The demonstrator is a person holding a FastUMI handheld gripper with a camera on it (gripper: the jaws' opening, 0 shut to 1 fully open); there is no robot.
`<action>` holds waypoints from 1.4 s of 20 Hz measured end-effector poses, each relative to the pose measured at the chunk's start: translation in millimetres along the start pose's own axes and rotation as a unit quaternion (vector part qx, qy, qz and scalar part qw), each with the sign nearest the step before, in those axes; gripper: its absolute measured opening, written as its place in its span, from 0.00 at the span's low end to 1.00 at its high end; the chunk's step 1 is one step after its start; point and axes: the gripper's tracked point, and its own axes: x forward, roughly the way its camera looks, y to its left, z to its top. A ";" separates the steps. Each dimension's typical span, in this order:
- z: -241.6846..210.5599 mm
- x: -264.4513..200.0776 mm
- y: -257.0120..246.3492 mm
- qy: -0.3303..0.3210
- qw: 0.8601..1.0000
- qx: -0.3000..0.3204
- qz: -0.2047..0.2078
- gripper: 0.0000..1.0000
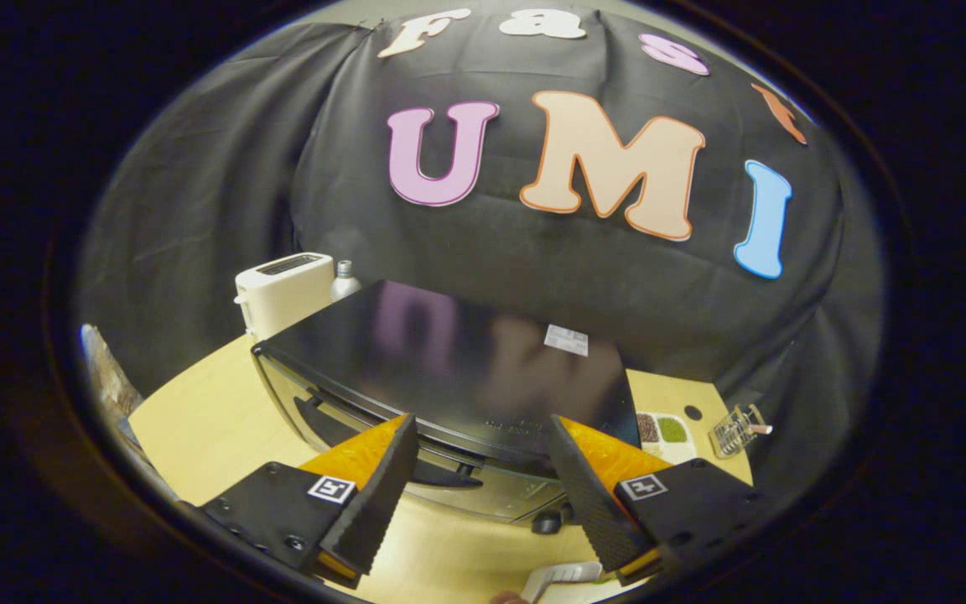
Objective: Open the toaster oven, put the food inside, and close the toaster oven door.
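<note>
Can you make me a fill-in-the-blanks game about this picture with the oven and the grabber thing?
1. The gripper has its two fingers ____, with nothing held between them.
2. The toaster oven stands on a ____ table.
3. Behind the toaster oven stands a white ____, with a small bottle beside it.
4. The oven's dark handle sits ____ the fingers.

Missing words: open; wooden; toaster; between
</note>
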 end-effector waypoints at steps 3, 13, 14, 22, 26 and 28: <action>-13.1 -14.3 6.2 0.011 1.000 0.016 0.016 0.98; -76.3 -56.7 29.6 0.071 0.995 0.038 0.066 0.98; -83.6 -60.6 32.3 0.079 0.994 0.039 0.070 0.98; -143.9 -75.3 53.3 0.149 0.983 0.049 0.096 0.99; -175.1 -77.5 62.6 0.179 0.978 0.014 0.106 1.00; -186.9 -75.2 67.3 0.186 0.976 0.007 0.109 1.00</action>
